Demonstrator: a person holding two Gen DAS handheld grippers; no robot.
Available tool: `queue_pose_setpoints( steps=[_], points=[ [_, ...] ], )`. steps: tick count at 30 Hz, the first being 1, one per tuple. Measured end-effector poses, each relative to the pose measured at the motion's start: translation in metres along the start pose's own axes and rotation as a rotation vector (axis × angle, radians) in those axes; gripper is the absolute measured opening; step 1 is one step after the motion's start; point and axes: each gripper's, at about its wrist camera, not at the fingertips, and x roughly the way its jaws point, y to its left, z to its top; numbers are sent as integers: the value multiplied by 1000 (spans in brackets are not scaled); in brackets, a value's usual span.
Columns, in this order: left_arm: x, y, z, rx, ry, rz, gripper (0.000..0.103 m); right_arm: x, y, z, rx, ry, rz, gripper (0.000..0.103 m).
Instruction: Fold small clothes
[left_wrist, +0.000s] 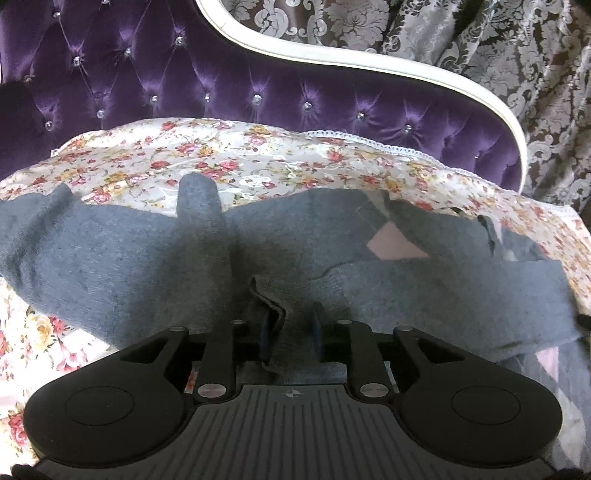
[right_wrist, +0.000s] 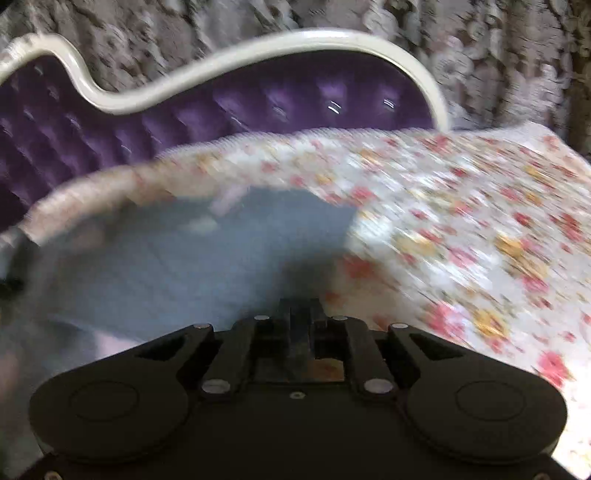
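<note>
A grey knitted garment with pink diamond patches lies spread across the floral-printed bedspread near the bed's head edge, just below the purple button-tufted headboard with a white curved frame. The left hand-held gripper has its fingers partly apart with a folded hem of the grey knit between them, though whether it is clamped cannot be told. The right hand-held gripper, in a motion-blurred view, has its fingers pressed together at the garment's near edge, with no cloth visibly between them.
</note>
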Motion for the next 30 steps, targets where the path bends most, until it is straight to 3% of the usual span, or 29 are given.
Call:
queue_pose_setpoints(
  steps=[2,7,9,10,17,22,30],
  points=[
    [-2,4,-1,-5,11,-35,31,-2,-10,1,49,6,-23,20],
    [-17,5,-6,-3,19,-60,50,-18,-8,2,45,-18,-39,42],
    [-26,3,-9,21,11,-38,77,-28,-2,2,46,-41,-26,62],
    [-31,2,-11,33,3,-24,82,-34,3,2,44,-53,-16,66],
    [-63,15,-26,22,-20,12,91,-74,47,-4,35,-95,86,96],
    [-79,41,-32,-22,-37,55,93,-96,92,-19,8,-98,206,97],
    [-93,111,-22,-179,-55,123,95,-107,161,-58,-61,-63,339,97]
  ],
)
